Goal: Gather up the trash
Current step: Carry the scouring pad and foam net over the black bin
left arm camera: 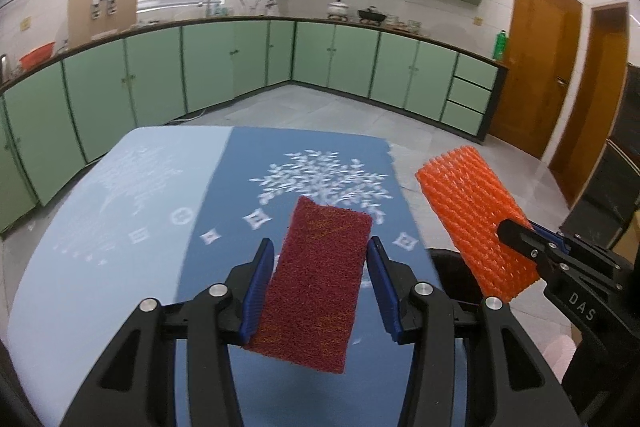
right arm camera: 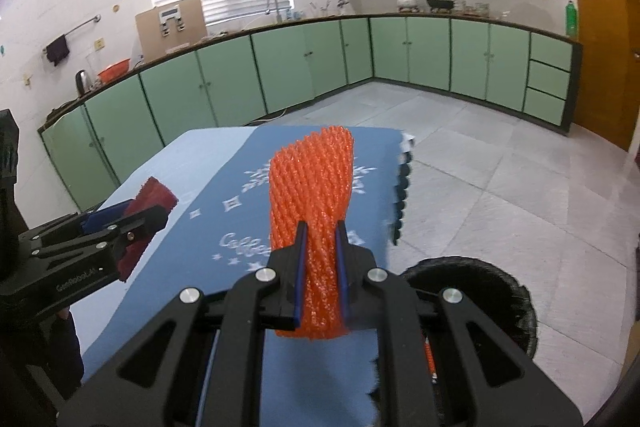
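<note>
Left tool (left arm camera: 320, 279), lower centre of the left wrist view: its two blue-padded fingers (left arm camera: 256, 291) stand apart on either side of a dark red scouring pad (left arm camera: 318, 283). The pad lies tilted between them, its lower left edge against the left pad; a gap shows on its right side, so whether the pad is truly clamped cannot be told from this view. In the right wrist view the same tool (right arm camera: 140, 223) appears at the left edge with the red pad (right arm camera: 150, 203) lodged between its jaws and raised above the surface (right arm camera: 168, 171).

Right tool (right arm camera: 322, 263), lower centre of the right wrist view: the fingers are clenched on an orange foam net sleeve (right arm camera: 312, 195), which is pinched narrow at the pads and flares wider toward the upper centre of the frame. In the left wrist view this sleeve (left arm camera: 472, 219) sits at the right of the frame, off the right edge of the surface, with the right tool (left arm camera: 524, 239) gripping its lower right side.

Below both tools, a blue cloth (left arm camera: 240, 187) with a white tree motif covers the surface. A black round bin (right arm camera: 480, 291) stands on the tiled floor (right arm camera: 500, 163) at the lower right of the right wrist view, just beside the surface. Green cabinets (left arm camera: 160, 67) line the walls across the upper half of both frames.
</note>
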The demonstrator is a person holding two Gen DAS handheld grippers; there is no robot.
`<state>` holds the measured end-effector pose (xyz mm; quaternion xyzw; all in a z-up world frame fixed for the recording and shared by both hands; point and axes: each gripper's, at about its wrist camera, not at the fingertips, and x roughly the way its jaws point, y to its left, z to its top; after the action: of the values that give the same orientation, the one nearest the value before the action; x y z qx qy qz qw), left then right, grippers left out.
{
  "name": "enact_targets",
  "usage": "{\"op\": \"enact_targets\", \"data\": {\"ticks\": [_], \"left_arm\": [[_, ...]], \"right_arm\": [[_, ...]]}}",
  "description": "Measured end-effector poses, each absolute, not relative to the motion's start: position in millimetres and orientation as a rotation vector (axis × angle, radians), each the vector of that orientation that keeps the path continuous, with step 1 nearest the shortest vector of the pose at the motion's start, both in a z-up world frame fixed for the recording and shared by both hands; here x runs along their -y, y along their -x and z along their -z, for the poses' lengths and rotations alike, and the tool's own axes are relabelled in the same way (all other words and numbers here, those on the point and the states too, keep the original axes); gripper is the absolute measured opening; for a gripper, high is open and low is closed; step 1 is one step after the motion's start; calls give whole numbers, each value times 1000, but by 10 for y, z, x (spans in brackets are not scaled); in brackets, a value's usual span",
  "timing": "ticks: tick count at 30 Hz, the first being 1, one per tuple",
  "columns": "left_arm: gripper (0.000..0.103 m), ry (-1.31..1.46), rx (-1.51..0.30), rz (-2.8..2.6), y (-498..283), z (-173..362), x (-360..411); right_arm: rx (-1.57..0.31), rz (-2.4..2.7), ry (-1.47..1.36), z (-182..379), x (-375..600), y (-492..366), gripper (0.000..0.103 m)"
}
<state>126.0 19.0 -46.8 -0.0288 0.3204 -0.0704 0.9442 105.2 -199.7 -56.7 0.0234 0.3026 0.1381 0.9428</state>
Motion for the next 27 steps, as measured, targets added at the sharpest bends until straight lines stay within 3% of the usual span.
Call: {"op": "enact_targets", "data": {"ticks": [27], "left_arm": [[48, -30, -666, 438, -1788, 713, 1525]], "right_arm": [[-605, -12, -125, 775, 3521, -1092, 12]]}}
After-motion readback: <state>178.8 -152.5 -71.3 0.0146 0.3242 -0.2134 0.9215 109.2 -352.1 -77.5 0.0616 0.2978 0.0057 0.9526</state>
